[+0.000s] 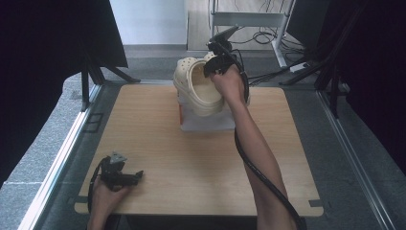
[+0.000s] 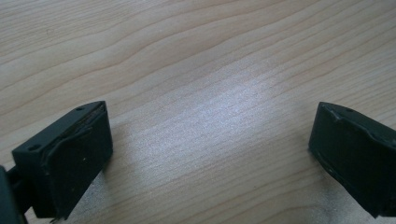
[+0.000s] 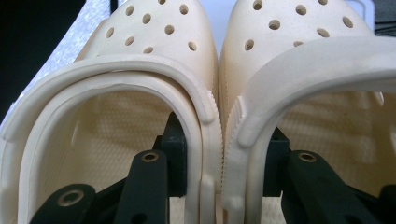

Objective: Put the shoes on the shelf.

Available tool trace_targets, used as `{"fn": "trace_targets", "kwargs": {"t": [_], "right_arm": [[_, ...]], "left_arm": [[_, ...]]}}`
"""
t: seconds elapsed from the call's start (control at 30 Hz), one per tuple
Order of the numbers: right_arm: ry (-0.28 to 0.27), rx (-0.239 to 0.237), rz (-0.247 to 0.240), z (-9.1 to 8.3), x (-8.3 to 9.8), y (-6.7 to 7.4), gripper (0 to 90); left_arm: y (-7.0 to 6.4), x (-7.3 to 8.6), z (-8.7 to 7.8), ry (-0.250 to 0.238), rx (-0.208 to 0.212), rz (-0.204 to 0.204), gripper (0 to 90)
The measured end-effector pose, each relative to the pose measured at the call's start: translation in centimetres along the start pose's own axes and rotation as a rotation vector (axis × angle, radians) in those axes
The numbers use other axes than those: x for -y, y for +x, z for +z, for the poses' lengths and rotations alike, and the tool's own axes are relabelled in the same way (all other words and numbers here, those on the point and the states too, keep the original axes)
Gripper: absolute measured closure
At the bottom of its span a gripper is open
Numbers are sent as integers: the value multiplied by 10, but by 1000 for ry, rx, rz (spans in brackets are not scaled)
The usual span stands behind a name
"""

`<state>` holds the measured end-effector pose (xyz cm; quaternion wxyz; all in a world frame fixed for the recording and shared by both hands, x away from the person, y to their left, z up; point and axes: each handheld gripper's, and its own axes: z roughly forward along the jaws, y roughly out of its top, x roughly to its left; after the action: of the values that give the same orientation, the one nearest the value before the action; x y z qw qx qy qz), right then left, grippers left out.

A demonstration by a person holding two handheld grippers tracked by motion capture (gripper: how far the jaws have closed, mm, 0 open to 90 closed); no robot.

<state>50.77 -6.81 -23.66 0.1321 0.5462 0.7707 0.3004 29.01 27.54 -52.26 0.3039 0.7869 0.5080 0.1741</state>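
The right gripper (image 1: 216, 64) holds a pair of cream clogs (image 1: 196, 86) in the air above the white box (image 1: 206, 122) near the far edge of the bench (image 1: 191, 158). In the right gripper view one jaw sits inside each clog, and the two inner walls (image 3: 222, 140) are pinched together between the pads, so the jaws stand partly closed on the shoes. The clogs hang side by side, toes pointing away from the hand. The left gripper (image 1: 125, 178) rests at the near left corner of the bench; its jaws stand wide apart with bare wood (image 2: 210, 116) between them, holding nothing.
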Motion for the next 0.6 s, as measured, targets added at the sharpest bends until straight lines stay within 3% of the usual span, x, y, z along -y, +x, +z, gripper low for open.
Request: {"fn": "trace_targets", "kwargs": {"t": [0.37,0.6], "right_arm": [[-18,72,79,31,-22,-11,638],[-38,83,108,51,-31,-16,638]], "left_arm": [[0,-1,0,5,8,7,0],[0,-1,0,6,10,10,0]]}}
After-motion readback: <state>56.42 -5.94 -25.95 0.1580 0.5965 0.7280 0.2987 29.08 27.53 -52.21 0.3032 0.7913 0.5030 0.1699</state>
